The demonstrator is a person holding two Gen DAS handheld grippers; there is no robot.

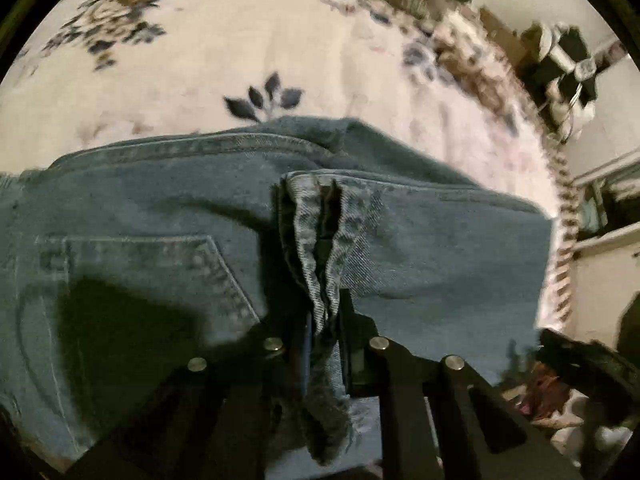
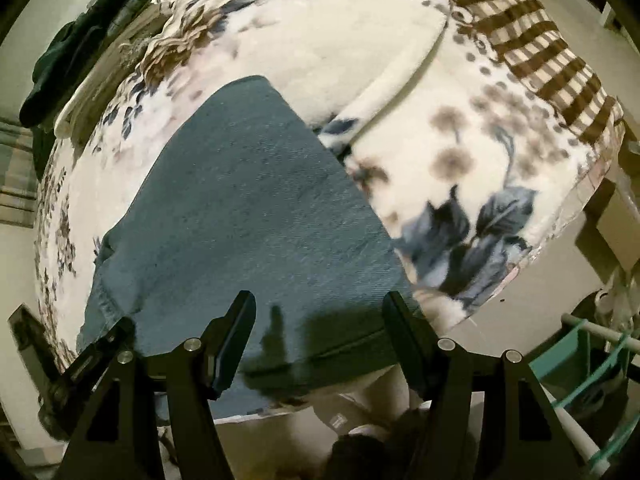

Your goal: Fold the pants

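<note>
With the left gripper (image 1: 326,280) clamped on the pants (image 1: 160,216) hem at 6 o'clock and the right gripper (image 2: 320,320) open above them, align edges before pressing flat on the bed (image 2: 360,60).

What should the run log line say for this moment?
left gripper: shut on blue denim pants hem | right gripper: open above pants | floral blanket underneath

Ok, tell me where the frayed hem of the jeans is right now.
In the left wrist view the frayed hem sits bottom centre, pinched in the left gripper, lying over the folded jeans just right of the back pocket.
</note>
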